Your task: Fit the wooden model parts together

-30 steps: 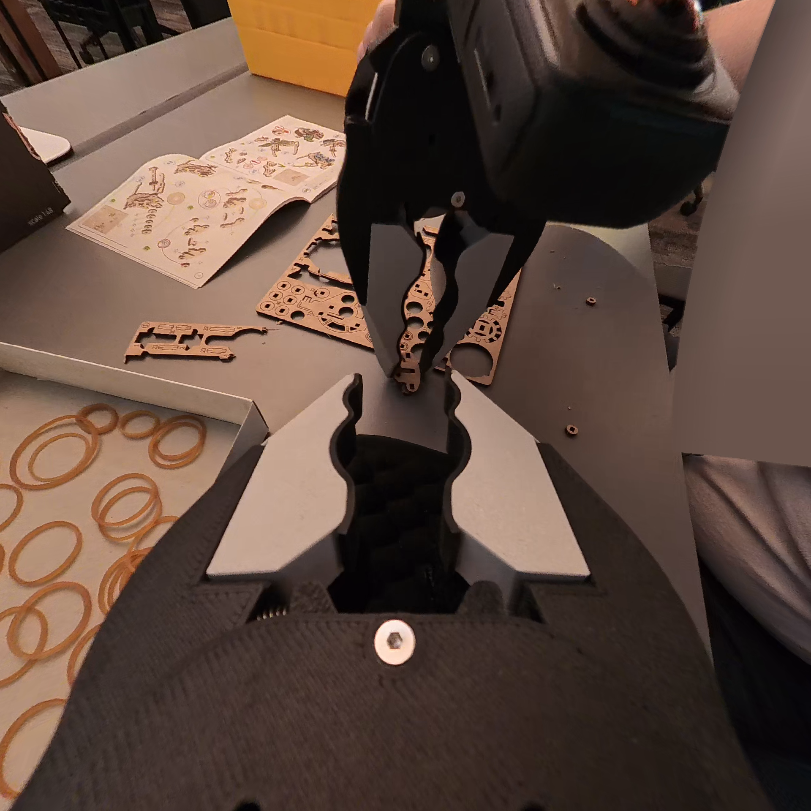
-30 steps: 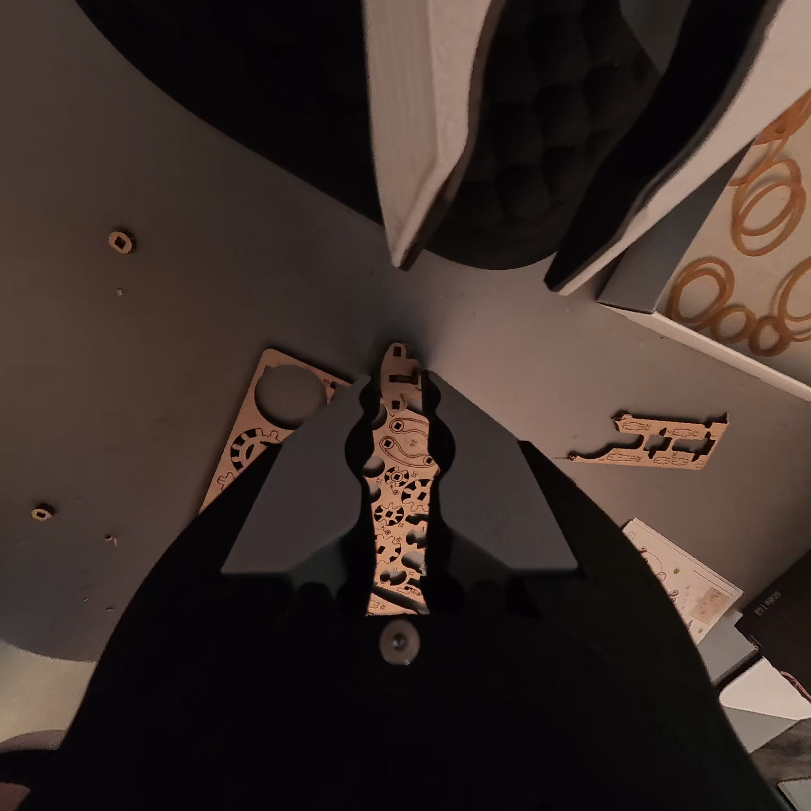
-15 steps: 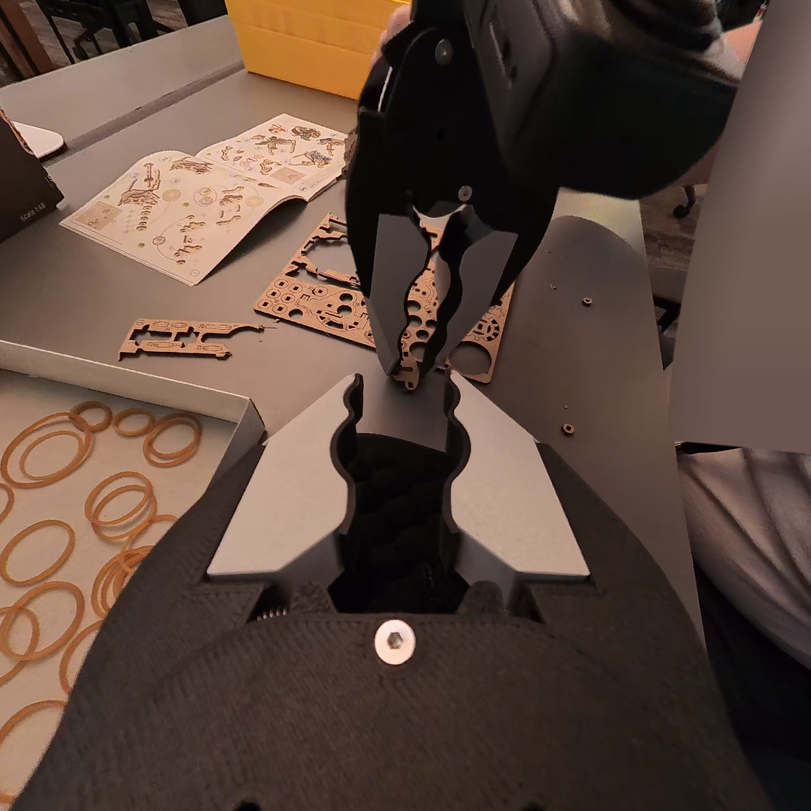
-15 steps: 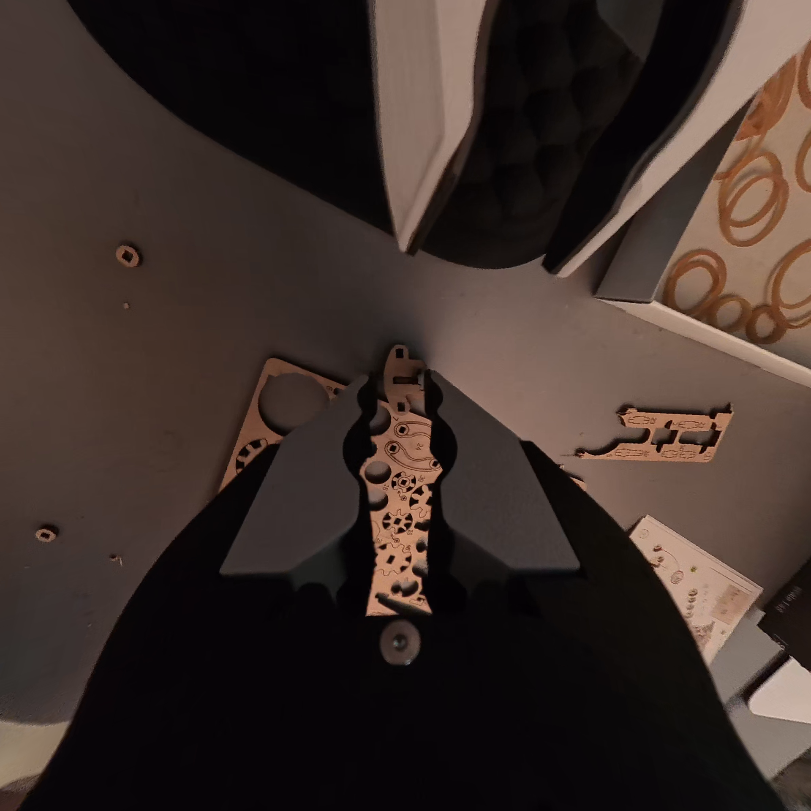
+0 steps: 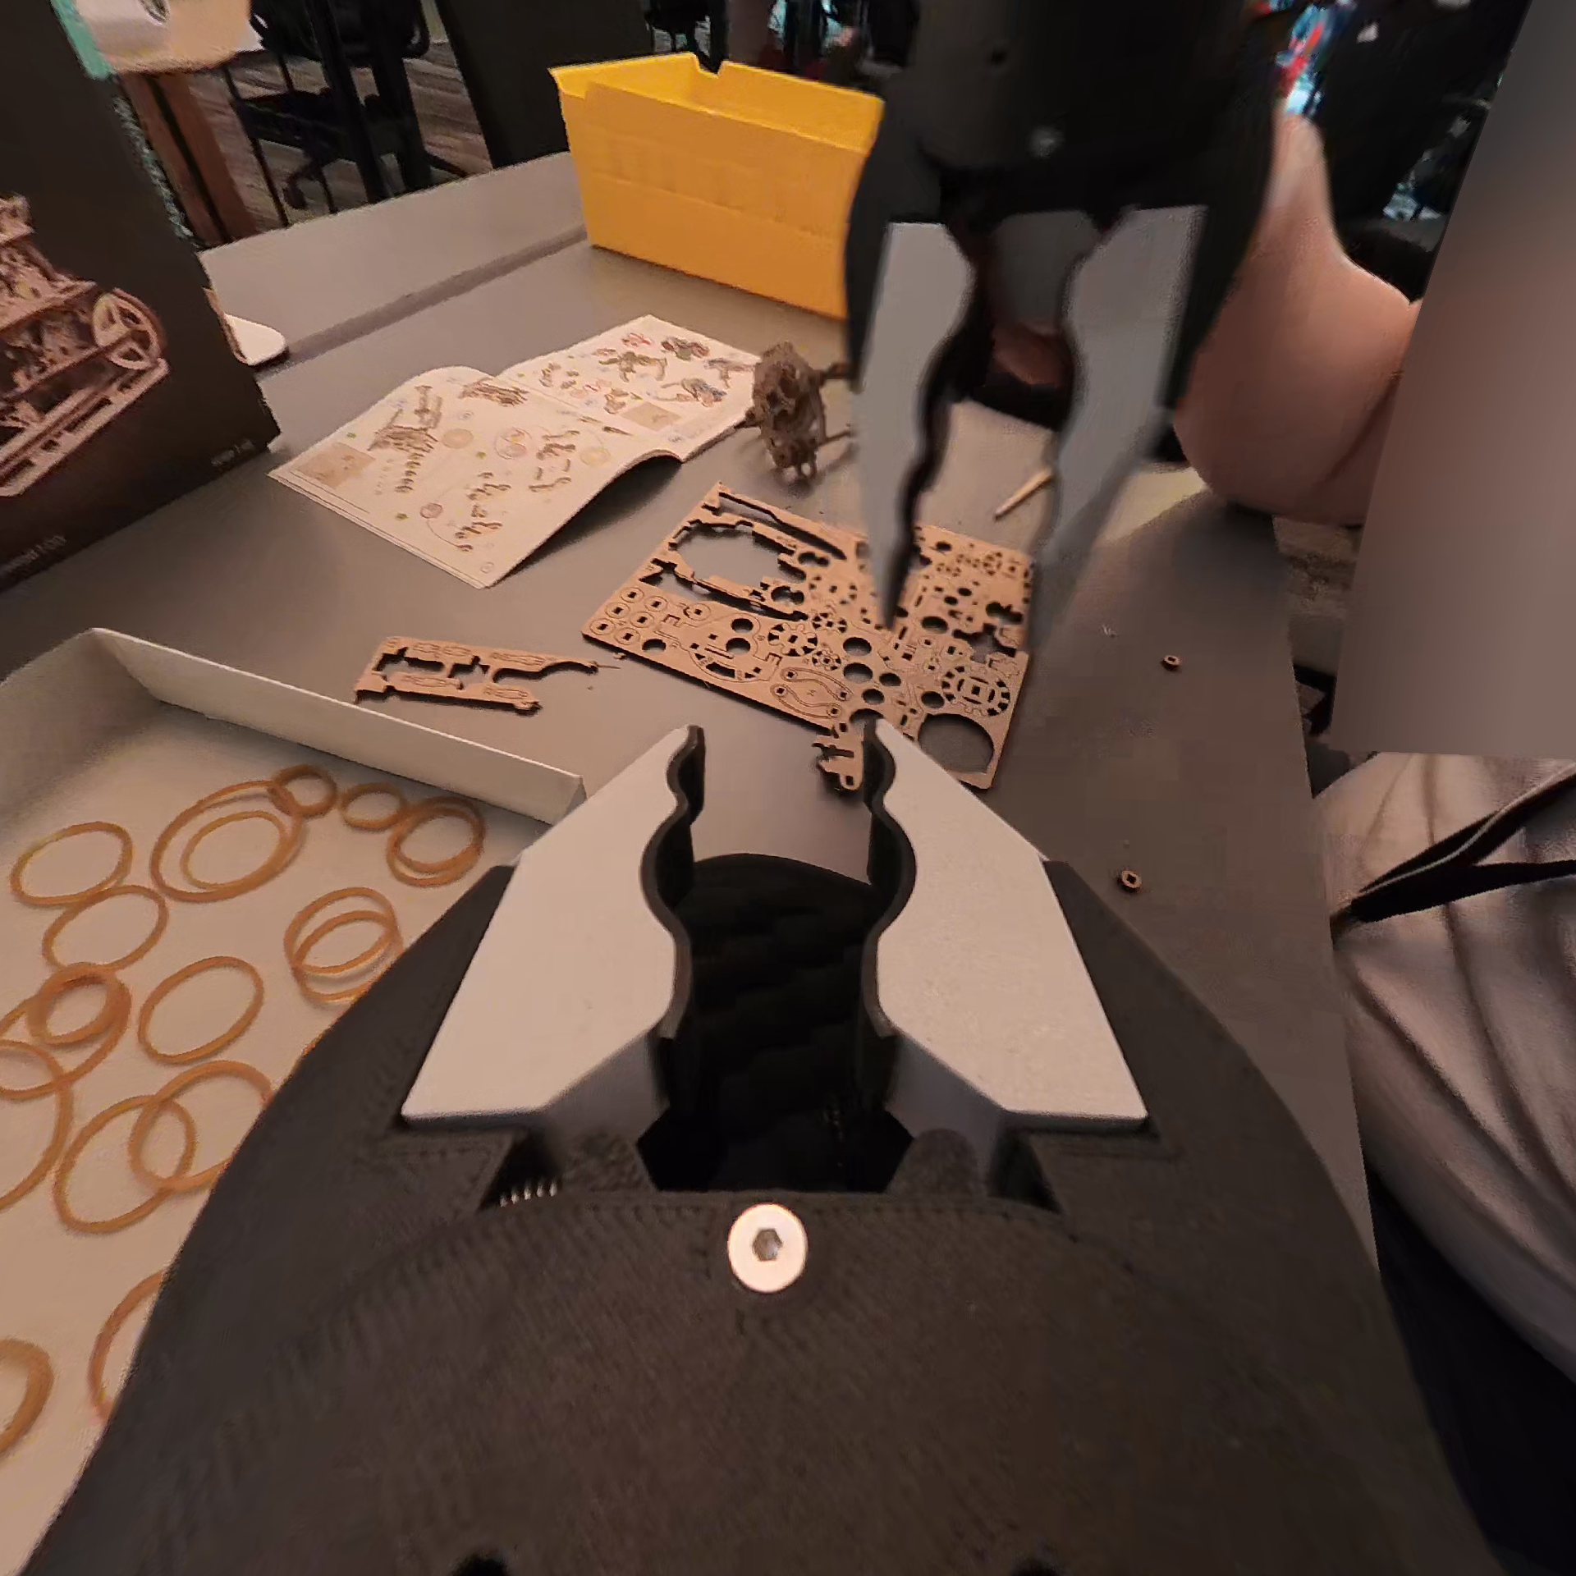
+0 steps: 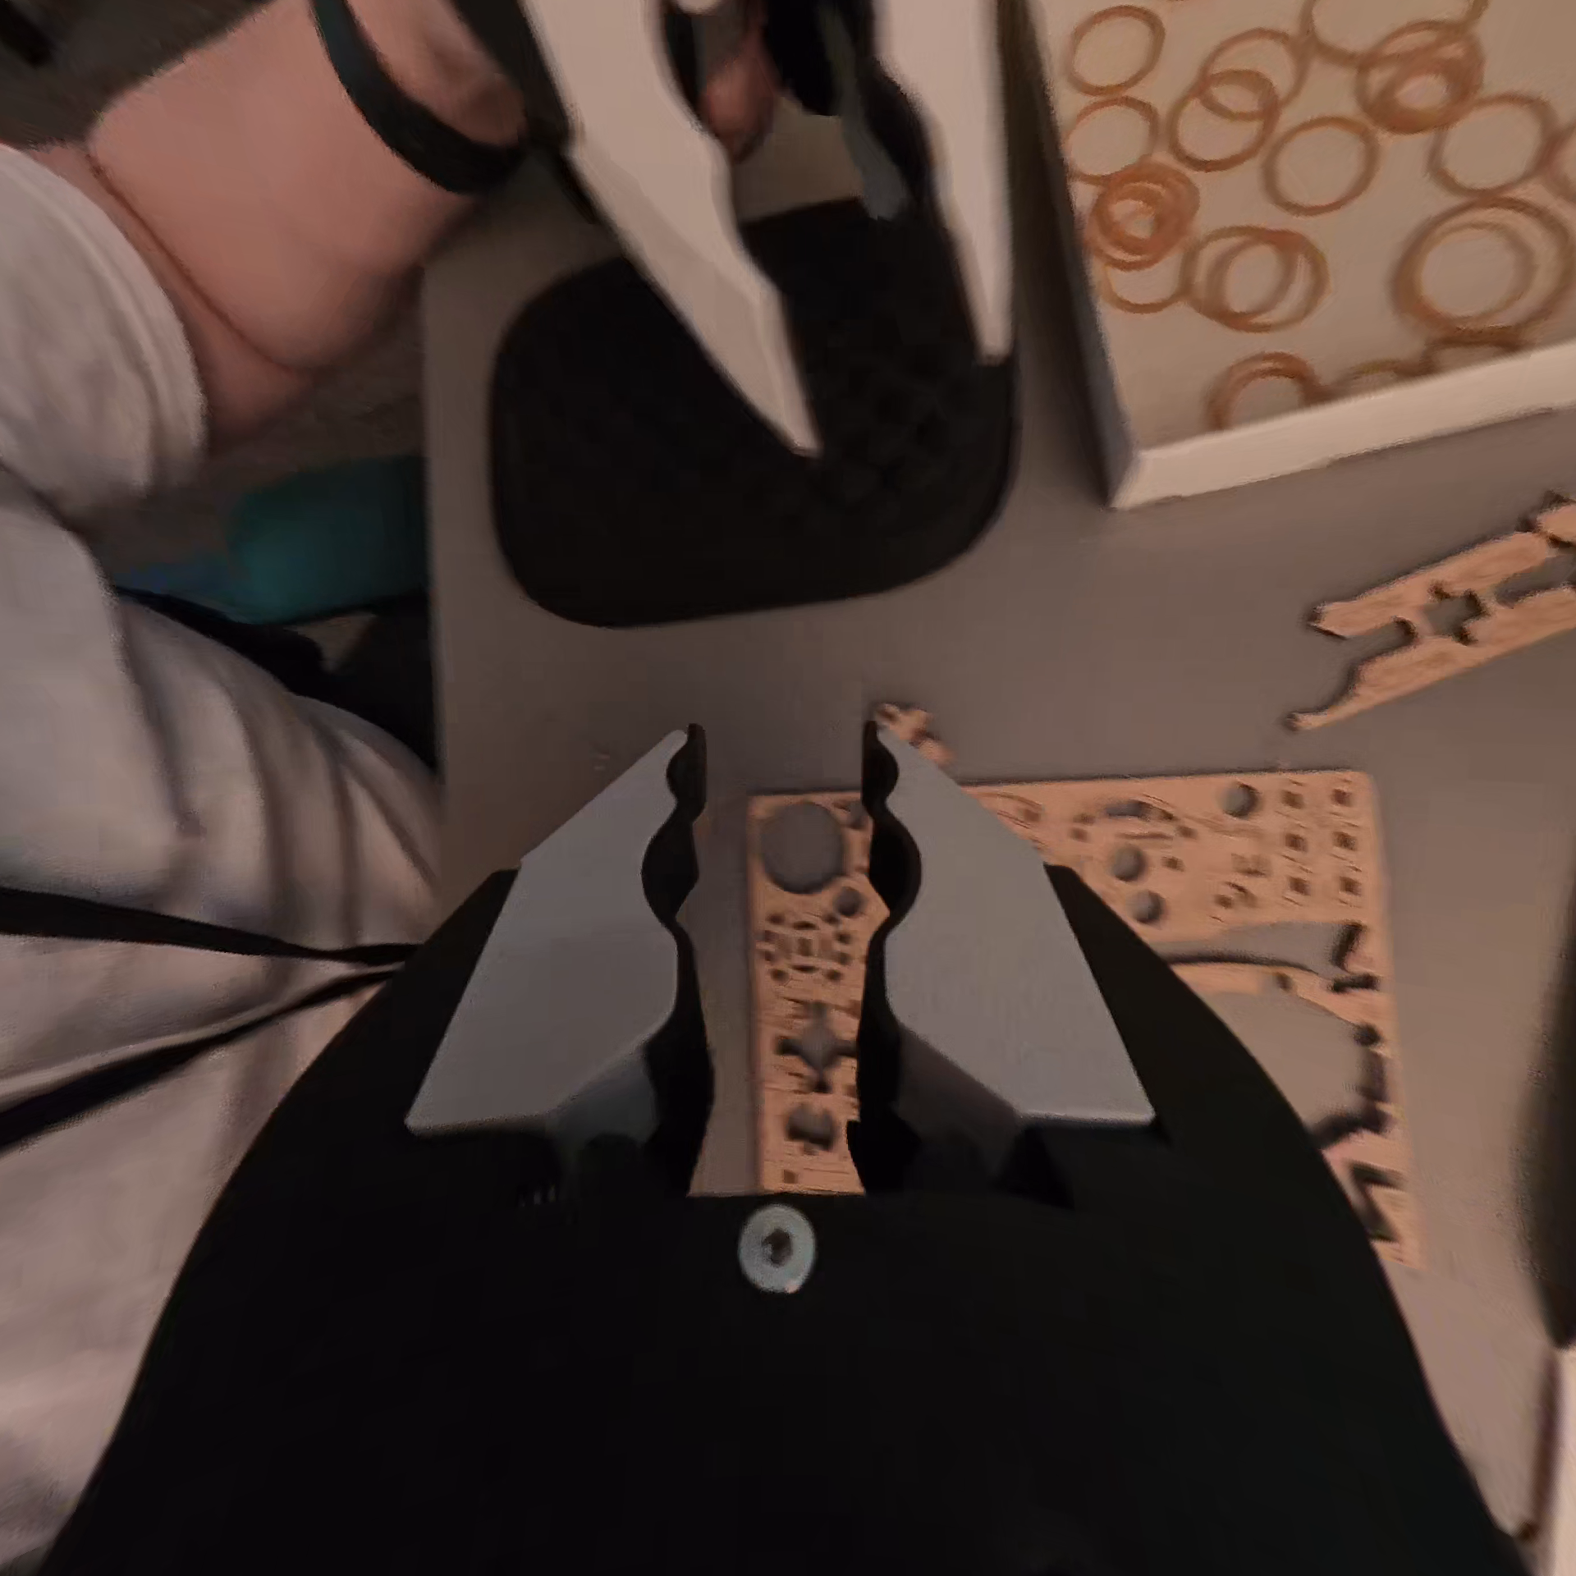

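Grey and dimly lit, the bench (image 5: 1151,767) is carrying everything you are working with. Half a second ago your right gripper (image 5: 968,614) was pinching the laser-cut wooden sheet (image 5: 819,648) and holding it up on edge; now its fingers are spread with nothing between them and it is hanging above the sheet, which is lying flat on the bench again. Your left gripper (image 5: 780,742) is spread too, its tips just short of the sheet's near corner. Judging from that, you are regrouping: no part is in hand, so the fitting is not yet under way.

That sheet is looking thin and pale brown, riddled with round holes, gear outlines and empty windows where pieces have been punched out, with a notched tab jutting from the near corner. A separate long wooden piece (image 5: 469,674) is lying just to its left, and a small, partly built assembly (image 5: 789,409) is standing beyond it beside the open instruction booklet (image 5: 512,443).
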Demonstrator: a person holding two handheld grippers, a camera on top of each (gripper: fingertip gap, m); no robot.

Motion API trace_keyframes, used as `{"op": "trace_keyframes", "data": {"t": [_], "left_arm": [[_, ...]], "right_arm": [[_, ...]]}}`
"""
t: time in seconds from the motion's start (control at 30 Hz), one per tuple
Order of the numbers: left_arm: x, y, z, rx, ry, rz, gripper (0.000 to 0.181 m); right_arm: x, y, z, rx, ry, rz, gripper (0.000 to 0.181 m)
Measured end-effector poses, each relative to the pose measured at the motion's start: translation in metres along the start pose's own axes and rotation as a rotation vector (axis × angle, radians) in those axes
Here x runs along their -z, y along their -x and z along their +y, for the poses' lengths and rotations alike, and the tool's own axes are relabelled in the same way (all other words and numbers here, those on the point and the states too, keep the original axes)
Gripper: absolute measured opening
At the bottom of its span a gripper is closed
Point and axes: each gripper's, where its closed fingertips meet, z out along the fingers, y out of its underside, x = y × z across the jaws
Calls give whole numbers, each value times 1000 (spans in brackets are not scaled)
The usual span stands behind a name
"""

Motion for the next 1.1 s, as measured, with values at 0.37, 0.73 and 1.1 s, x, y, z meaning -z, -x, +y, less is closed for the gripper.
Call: {"op": "trace_keyframes", "data": {"t": [0.37, 0.73, 1.1], "left_arm": [[17, 17, -16, 70, -116, -81, 34], [14, 17, -12, 65, -97, -88, 34], [21, 12, -14, 48, -121, -80, 34]], "right_arm": [[-32, 126, -2, 281, 513, 54, 31], [-32, 163, -27, 465, 510, -35, 18], [-32, 151, -44, 476, 535, 8, 14]]}}
